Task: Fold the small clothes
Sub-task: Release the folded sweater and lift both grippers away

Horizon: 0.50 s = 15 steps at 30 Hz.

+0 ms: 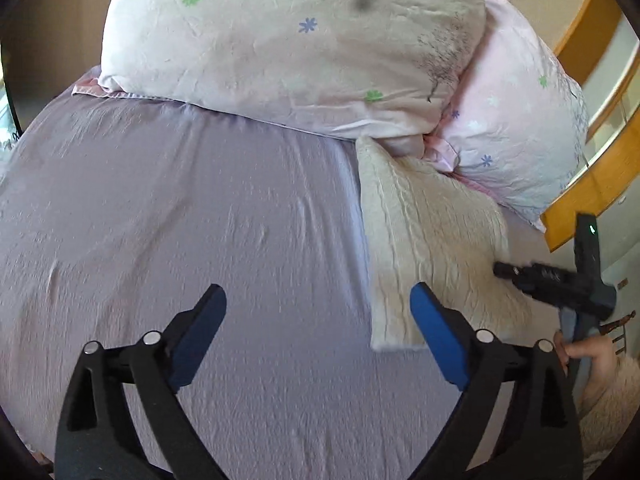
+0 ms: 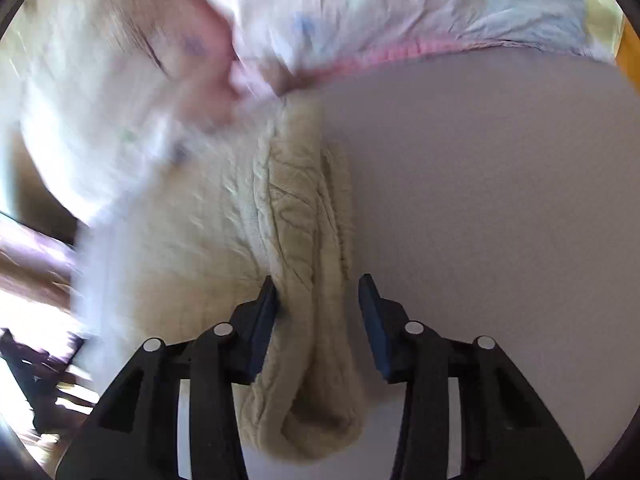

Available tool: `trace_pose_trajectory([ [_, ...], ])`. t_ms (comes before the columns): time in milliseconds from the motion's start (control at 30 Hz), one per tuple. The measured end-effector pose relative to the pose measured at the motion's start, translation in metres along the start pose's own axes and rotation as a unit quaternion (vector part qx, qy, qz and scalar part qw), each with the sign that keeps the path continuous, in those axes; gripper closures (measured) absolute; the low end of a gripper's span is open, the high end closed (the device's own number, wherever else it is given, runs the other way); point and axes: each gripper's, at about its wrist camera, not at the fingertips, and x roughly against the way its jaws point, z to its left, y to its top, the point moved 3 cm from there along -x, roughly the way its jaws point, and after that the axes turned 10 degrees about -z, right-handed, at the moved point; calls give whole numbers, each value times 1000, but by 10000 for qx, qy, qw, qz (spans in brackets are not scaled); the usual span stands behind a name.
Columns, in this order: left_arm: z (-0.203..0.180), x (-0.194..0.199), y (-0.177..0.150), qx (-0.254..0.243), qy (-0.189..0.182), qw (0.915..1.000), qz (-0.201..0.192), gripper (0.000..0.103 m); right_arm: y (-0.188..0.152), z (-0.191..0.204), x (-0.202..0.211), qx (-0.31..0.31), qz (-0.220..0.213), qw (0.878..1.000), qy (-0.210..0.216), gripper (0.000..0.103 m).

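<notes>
One cream knitted garment (image 1: 430,240) is lying on the lilac bedsheet (image 1: 200,220), folded into a long strip. In the left wrist view its long axis is running from the near edge of the bed up toward the pillows, with the far end tucking just under them and the near end sitting just beside the left gripper's right-hand finger. In the right wrist view the same cream knitted garment (image 2: 304,240) is bunching into thick rolled folds that are running straight away from the camera, toward the pillows.

Two pillows are resting at the head of the bed: a white flowered pillow (image 1: 288,44) is lying partly over a pink flowered pillow (image 1: 520,120). A wooden bed frame (image 1: 592,188) is showing at the right edge.

The left gripper (image 1: 318,312) is hovering over bare sheet with its two blue-padded fingers spread wide, holding nothing and touching nothing.

The right gripper (image 2: 318,300) is straddling the garment's near end, its jaws parted to a moderate gap. Its left-hand finger pad (image 2: 266,320) is pressing against the fabric's side; the other pad is standing apart from the cloth, so nothing is clamped. Much of that view's left half is blurring.
</notes>
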Motion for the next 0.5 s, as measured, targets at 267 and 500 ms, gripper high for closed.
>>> trace_pose_trajectory([
  [267, -21, 1, -47, -837, 549, 9948, 199, 2, -54, 18, 69, 546, -874, 9946, -107, 5],
  [500, -35, -8, -85, -1152, 682, 9904, 355, 2, -149, 20, 62, 1294, -431, 9900, -348, 5],
])
